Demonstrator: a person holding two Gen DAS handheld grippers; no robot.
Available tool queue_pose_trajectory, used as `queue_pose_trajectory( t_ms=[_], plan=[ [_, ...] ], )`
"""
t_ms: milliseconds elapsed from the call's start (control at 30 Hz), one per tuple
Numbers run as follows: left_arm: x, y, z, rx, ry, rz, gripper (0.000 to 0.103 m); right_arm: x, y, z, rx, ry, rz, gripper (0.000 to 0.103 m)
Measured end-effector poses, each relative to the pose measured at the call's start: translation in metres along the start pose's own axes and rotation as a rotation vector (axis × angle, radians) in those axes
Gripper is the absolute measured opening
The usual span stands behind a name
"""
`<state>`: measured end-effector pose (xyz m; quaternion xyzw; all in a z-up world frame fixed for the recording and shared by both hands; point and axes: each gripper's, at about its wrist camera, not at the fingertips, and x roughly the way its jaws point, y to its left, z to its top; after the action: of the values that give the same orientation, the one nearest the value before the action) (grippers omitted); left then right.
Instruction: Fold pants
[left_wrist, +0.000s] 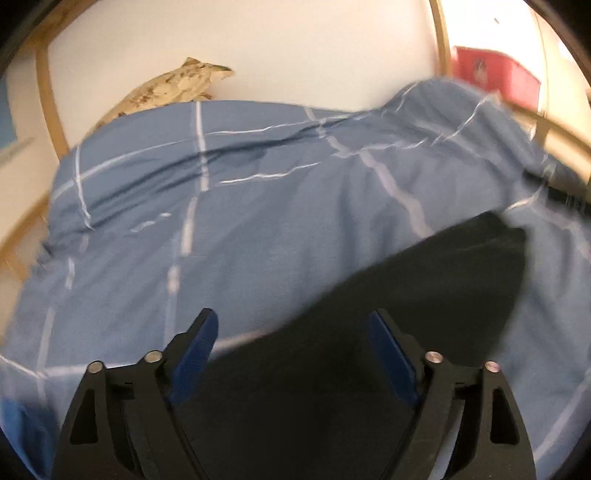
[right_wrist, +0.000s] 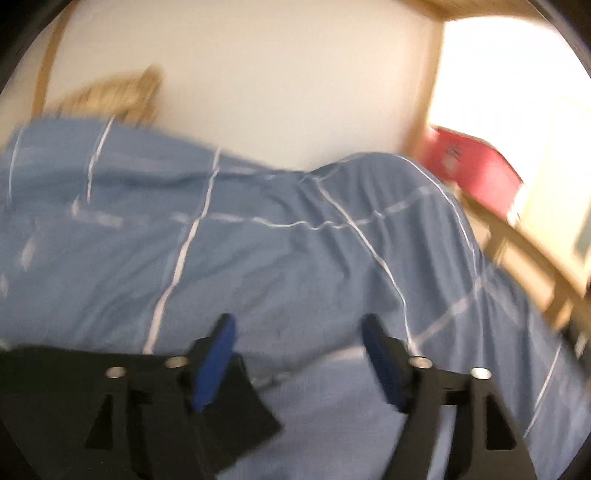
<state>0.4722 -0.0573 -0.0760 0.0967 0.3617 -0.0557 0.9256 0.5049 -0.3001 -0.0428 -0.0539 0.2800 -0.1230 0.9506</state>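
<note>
Left wrist view
Left claw (left_wrist: 291, 325): wide apart, nothing pinched.
Pants (left_wrist: 424, 280): black, flat on blue checked duvet (left_wrist: 258, 221), running under the claw toward the right.

Right wrist view
Right claw (right_wrist: 297, 328): wide, empty.
Pants (right_wrist: 240, 417): lower left, corner beneath left finger.

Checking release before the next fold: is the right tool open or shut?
Open: the right tool has its blue pads apart, nothing between them; the black pants lie below on the duvet.

Your two wrist views both look forward and down across the blue checked duvet (left_wrist: 258, 229) toward the white wall (right_wrist: 277, 92), close above it.
</note>
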Motion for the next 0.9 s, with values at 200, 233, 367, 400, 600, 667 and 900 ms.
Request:
queue_pose_trajectory(
  t_ms=[200, 233, 367, 400, 600, 667, 900],
  plan=[
    [-0.024, -0.04, -0.006, -0.111, -0.072, 0.013, 0.086, -0.008, -0.047, -0.068, 0.399, 0.052, 0.306, 0.075],
    [-0.026, -0.04, -0.01, -0.149, -0.095, 0.013, 0.086, -0.003, -0.052, -0.079, 0.442, 0.063, 0.337, 0.075],
    [-0.019, -0.04, -0.029, -0.246, -0.14, -0.007, 0.087, 0.022, -0.065, -0.096, 0.546, 0.087, 0.401, 0.074],
    [-0.014, -0.044, -0.027, -0.21, -0.119, -0.012, 0.087, 0.025, -0.067, -0.099, 0.583, 0.086, 0.427, 0.074],
    [-0.002, -0.057, -0.036, -0.168, -0.099, 0.015, 0.087, 0.051, -0.059, -0.11, 0.643, 0.175, 0.53, 0.059],
    [-0.002, -0.057, -0.038, -0.186, -0.096, -0.001, 0.087, 0.055, -0.057, -0.112, 0.652, 0.174, 0.57, 0.059],
    [0.007, -0.065, -0.041, -0.157, -0.092, 0.022, 0.087, 0.077, -0.05, -0.113, 0.653, 0.199, 0.636, 0.058]
  ],
)
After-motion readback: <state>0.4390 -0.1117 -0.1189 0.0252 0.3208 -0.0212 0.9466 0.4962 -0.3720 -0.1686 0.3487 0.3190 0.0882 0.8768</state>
